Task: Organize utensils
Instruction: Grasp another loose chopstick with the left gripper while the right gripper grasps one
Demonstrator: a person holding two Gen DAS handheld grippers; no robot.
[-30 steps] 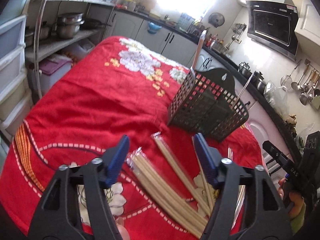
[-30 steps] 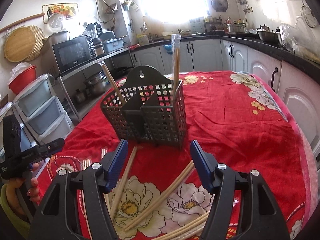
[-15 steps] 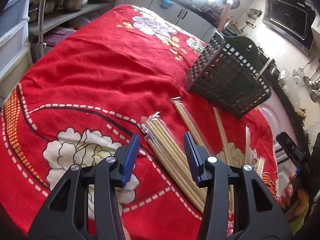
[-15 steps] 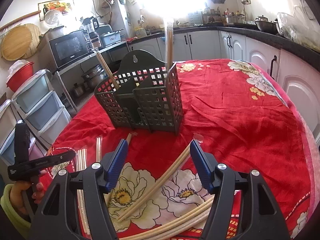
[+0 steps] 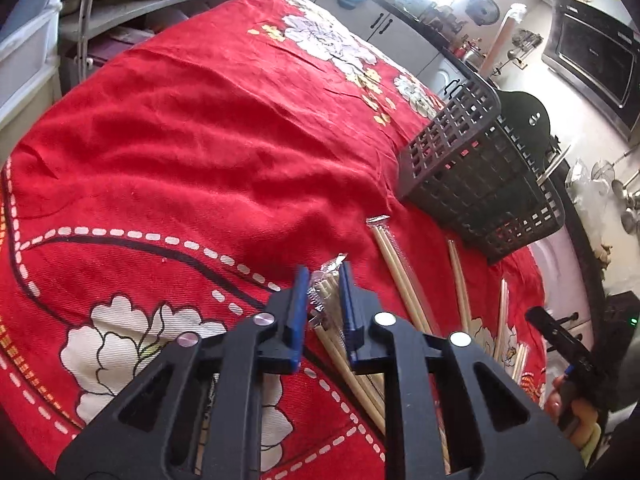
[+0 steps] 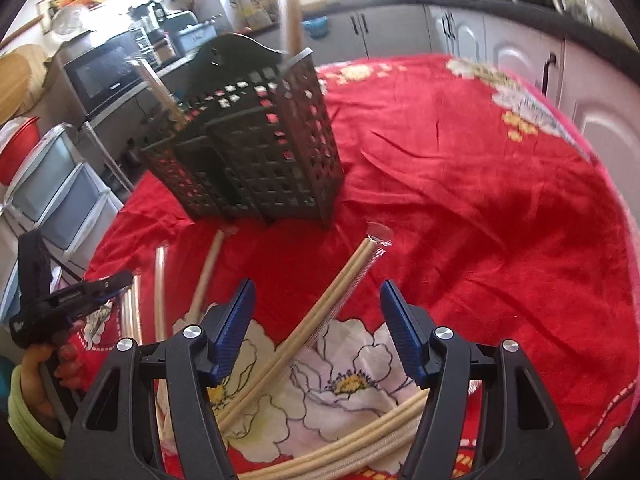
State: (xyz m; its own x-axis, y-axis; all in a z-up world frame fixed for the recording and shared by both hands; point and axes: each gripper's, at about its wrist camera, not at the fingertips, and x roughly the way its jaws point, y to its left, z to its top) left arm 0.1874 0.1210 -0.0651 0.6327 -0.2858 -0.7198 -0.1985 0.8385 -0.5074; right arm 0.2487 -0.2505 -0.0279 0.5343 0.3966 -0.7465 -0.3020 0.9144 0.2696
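Observation:
A dark slotted utensil basket stands on the red flowered cloth, and a few wrapped chopsticks stick up out of it. Loose wrapped chopsticks lie in front of it. My left gripper is low over the cloth, its jaws closing on the plastic-wrapped end of a chopstick bundle, which fills the gap between the blue pads. My right gripper hangs open above a slanted wrapped pair of chopsticks without touching it. The left gripper also shows at the right wrist view's left edge.
More chopsticks lie singly and in a curved heap near the cloth's front. Plastic drawers and a microwave stand to the left. Kitchen cabinets run behind the table. A hand holds the right gripper at the table's edge.
My left gripper has sunk to the bundle and its jaws have narrowed onto the bundle's wrapped end. My right gripper has dropped closer to the chopsticks on the cloth, still equally wide.

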